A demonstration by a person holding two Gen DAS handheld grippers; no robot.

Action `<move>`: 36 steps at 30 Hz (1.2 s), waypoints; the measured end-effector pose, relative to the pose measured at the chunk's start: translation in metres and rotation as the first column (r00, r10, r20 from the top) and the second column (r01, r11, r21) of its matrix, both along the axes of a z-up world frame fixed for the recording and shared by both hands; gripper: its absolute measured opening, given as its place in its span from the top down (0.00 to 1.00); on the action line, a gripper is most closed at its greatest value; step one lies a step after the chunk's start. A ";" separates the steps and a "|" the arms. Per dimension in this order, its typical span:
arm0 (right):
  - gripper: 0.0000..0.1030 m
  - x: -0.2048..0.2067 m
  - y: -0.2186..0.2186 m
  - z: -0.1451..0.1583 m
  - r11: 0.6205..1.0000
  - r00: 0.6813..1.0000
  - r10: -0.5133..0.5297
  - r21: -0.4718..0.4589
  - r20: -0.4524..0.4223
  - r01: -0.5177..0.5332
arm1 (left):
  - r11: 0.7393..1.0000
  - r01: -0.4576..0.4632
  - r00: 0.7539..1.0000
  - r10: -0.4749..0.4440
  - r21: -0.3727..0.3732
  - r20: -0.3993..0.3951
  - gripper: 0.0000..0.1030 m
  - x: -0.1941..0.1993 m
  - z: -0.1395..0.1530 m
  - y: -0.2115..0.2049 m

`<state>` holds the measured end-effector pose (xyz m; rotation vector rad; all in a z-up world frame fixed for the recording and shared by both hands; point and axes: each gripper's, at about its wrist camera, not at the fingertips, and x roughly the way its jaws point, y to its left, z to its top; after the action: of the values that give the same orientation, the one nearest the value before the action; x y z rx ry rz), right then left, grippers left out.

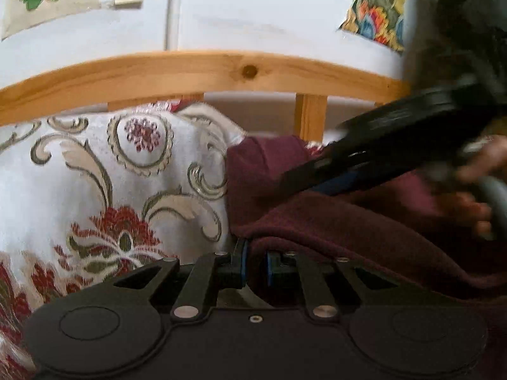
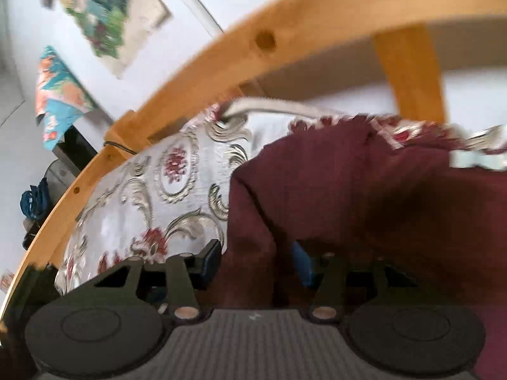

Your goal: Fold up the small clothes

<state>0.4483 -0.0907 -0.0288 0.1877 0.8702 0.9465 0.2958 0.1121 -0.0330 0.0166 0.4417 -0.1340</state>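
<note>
A maroon knit garment point(image 1: 342, 221) lies on a white floral bedspread point(image 1: 95, 174). My left gripper point(image 1: 255, 267) is shut on the garment's near edge, its blue pads pinching the fabric. In the left wrist view, my right gripper point(image 1: 317, 177) reaches in from the right, blurred, over the garment, with a hand behind it. In the right wrist view, the garment point(image 2: 364, 196) fills the right side, and a fold of it runs between the fingers of my right gripper point(image 2: 256, 262). The jaws stand fairly wide apart around the fold.
A curved wooden bed rail point(image 1: 221, 69) with an upright slat point(image 1: 312, 117) runs behind the bedspread. Colourful pictures point(image 2: 104, 12) hang on the white wall. A dark shelf with a blue object point(image 2: 35, 202) stands left of the bed.
</note>
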 end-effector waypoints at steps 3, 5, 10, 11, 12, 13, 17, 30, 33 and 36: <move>0.96 0.000 0.012 0.005 0.999 0.998 0.037 -0.023 0.056 -0.035 | 1.000 0.009 0.999 -0.008 -0.022 0.035 0.88 -0.006 0.001 0.004; 0.96 -0.006 0.016 0.019 0.999 0.987 0.049 -0.011 0.154 -0.048 | 0.999 0.003 0.999 -0.001 -0.054 0.042 0.89 -0.009 0.001 0.009; 0.97 -0.007 0.029 0.049 1.000 0.942 0.000 -0.002 0.335 0.001 | 0.991 -0.023 0.996 0.035 -0.133 0.086 0.89 -0.020 0.000 0.021; 0.97 -0.006 0.032 0.048 1.000 0.942 0.002 -0.012 0.335 0.002 | 0.989 -0.026 0.995 0.040 -0.145 0.095 0.89 -0.022 0.002 0.023; 0.97 -0.005 0.037 0.045 1.000 0.943 0.005 -0.030 0.334 0.005 | 0.988 -0.026 0.994 0.040 -0.150 0.097 0.89 -0.025 0.002 0.023; 0.97 -0.004 0.041 0.039 0.998 0.941 0.008 -0.056 0.338 0.012 | 0.988 -0.025 0.995 0.039 -0.150 0.088 0.89 -0.024 0.002 0.023; 0.94 0.000 0.045 0.017 0.996 0.956 -0.002 -0.085 0.294 0.028 | 0.986 -0.048 0.999 0.049 -0.162 0.001 0.88 -0.020 -0.003 0.026; 0.14 -0.055 -0.065 0.039 0.975 0.893 -0.137 -0.102 0.429 0.198 | 0.922 -0.062 0.998 0.059 -0.382 -0.021 0.29 -0.022 0.022 0.040; 0.14 -0.058 -0.101 0.039 0.931 0.850 -0.249 -0.125 0.463 0.342 | 0.928 -0.106 0.994 0.086 -0.358 -0.071 0.29 0.010 0.030 0.033; 0.14 -0.057 -0.136 0.041 0.860 0.780 -0.366 -0.135 0.508 0.491 | 0.935 -0.144 0.985 0.103 -0.323 -0.140 0.29 0.053 0.033 0.030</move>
<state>0.3915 -0.2264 0.0123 -0.0718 0.4581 0.3998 0.3487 0.1421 0.0002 -0.3540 0.5358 -0.0839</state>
